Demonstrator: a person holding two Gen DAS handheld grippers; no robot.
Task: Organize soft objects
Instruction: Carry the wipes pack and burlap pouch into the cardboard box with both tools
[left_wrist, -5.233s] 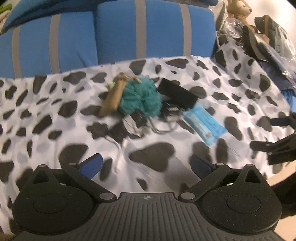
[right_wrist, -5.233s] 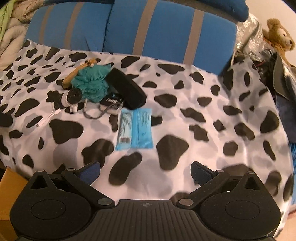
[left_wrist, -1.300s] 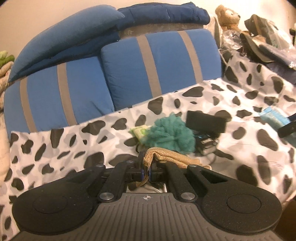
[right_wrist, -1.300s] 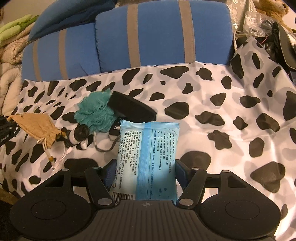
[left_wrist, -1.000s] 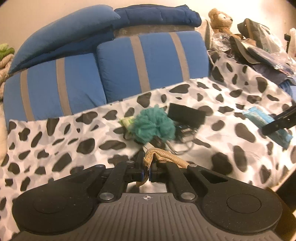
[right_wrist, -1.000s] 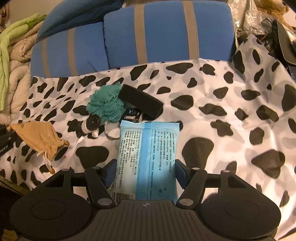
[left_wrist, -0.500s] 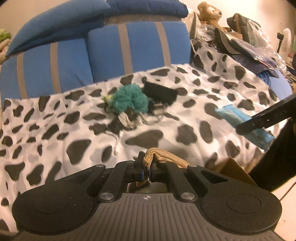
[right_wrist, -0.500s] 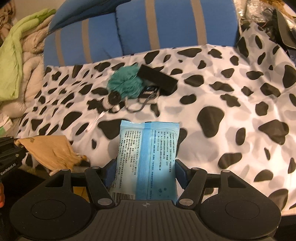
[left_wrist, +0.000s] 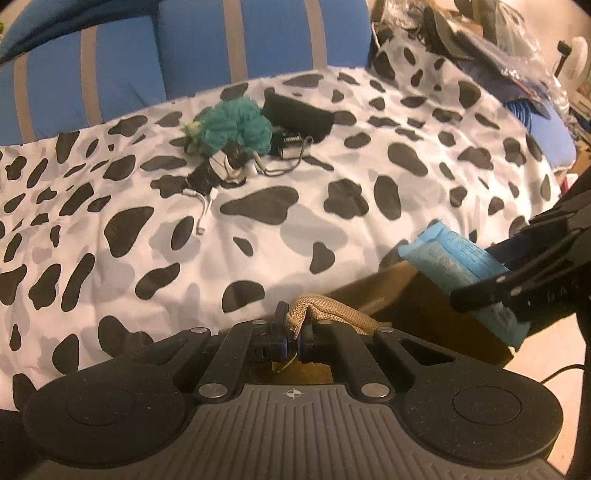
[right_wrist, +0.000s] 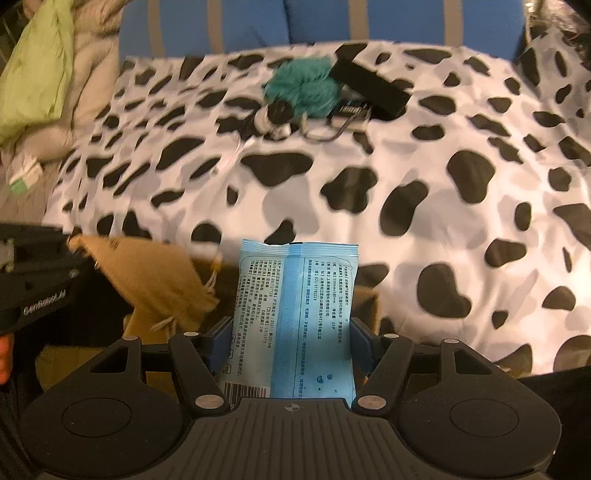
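Beyond the bed's near edge, left tongs (left_wrist: 291, 338) pinch the tan pouch (left_wrist: 332, 314), right tongs (right_wrist: 290, 345) clamp the wipes packet (right_wrist: 295, 314); either (judging loosely) may miss the cardboard box (left_wrist: 424, 306)

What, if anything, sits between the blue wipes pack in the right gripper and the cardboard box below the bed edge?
Nothing visible blocks it. The right gripper holds the blue wipes pack over the cardboard box. The tan drawstring pouch, held by the left gripper, hangs beside it, over the same box, so they may crowd.
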